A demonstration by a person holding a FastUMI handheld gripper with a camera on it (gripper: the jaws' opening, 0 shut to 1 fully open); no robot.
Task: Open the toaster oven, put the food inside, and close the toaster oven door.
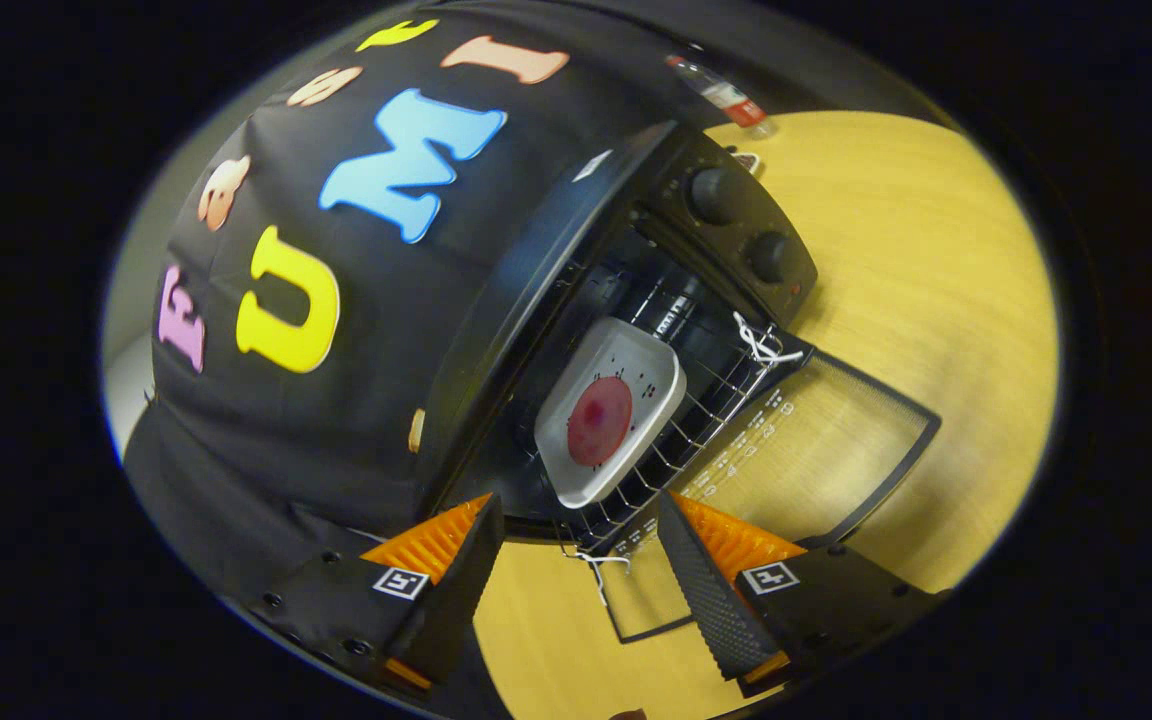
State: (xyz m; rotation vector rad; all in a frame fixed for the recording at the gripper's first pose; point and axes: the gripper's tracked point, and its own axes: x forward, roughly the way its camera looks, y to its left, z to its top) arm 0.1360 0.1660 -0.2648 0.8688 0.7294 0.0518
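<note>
The gripper [576, 545] was tilted hard to one side, its two fingers [711, 590] spread well apart with nothing between them but the edge of the oven door and bare table. Both carried orange ribbed backs and dark textured pads, and each had a small square marker on its base. Just ahead of the fingers lay the toaster oven's glass door [836, 440], folded fully down flat over the wooden table [946, 290], with white string [598, 567] tied at its near corner and another loop of string [761, 345] at its far corner. Beyond the door the wire rack [706, 420] stuck partway out of the black toaster oven [576, 270], and on it sat a white square plate [626, 375] holding a round reddish slice of food [599, 421], set just inside the oven mouth. The gripper was clear of the plate, touching neither it nor the rack. Two round knobs [716, 193] stood on the control panel at the oven's side. Farther off, at the table's edge, stood a clear bottle [721, 95] with a red label.
</note>
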